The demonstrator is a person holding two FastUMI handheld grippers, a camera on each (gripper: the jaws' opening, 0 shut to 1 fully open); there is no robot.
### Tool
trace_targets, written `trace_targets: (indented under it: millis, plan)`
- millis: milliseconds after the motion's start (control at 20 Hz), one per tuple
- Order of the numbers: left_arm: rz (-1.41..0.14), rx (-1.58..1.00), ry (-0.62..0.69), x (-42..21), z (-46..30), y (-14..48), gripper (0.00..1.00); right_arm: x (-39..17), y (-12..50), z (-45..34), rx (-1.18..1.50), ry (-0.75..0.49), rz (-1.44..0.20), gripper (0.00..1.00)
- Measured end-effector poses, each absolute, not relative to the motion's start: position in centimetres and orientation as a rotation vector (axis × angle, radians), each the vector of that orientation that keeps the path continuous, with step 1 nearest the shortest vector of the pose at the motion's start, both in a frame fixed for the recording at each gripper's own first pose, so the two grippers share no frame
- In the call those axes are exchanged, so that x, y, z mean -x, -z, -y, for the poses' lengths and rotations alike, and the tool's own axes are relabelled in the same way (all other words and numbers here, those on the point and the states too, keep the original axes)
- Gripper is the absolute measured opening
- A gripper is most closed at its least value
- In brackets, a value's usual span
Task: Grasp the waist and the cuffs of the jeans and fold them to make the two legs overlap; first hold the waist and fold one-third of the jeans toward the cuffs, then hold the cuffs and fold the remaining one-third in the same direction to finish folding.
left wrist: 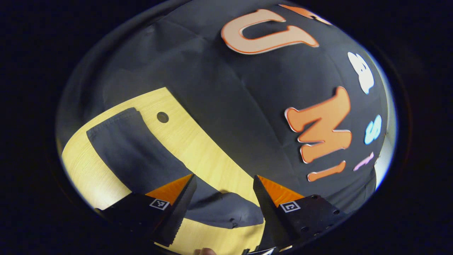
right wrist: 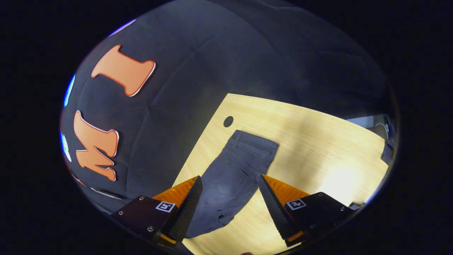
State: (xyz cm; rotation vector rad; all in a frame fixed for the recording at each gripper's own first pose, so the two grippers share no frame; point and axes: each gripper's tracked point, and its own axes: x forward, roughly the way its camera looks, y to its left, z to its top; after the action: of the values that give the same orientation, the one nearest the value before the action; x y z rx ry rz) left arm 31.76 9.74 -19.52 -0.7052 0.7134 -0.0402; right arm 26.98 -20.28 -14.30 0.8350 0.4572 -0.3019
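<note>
The dark grey denim jeans [right wrist: 235, 173] lie flat on the pale wooden table [right wrist: 318, 148], already narrowed to a single leg-width, so the 2 legs look overlapped. In the right gripper view the waistband end sits at the far side, near a small round hole in the tabletop [right wrist: 228, 121]; in the left gripper view the jeans [left wrist: 141, 156] run in a long band from a straight hemmed edge at far left to a point between the fingers.

Judging from this, the leg-overlap step seems done and the first third-fold, waist toward cuffs, has not begun. The next move calls for reaching the waistband and pinching its corners.

The left gripper [left wrist: 224, 209] and the right gripper [right wrist: 230, 209] both hover above the cloth with jaws spread wide, grasping nothing.

The near end of the jeans is cut off behind the fingers in both views, so the full length and how neatly the legs align are hard to judge.
</note>
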Motion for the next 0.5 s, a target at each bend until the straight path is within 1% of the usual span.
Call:
trace_targets:
  millis: [250,450,500]
  plan:
    - [-0.679,0.451,0.131,-28.8,-5.8,16.8,0.97,-28.7,18.7,21.9,-0.872,0.349,-0.496,0.98]
    - [-0.57,0.251,0.13,-28.6,-5.5,14.1,0.97,-31.2,21.6,23.5,-0.893,0.378,-0.538,0.98]
    - [-0.578,0.218,0.117,-28.6,-5.7,14.2,0.97,-31.9,22.0,23.9,-0.899,0.391,-0.541,0.98]
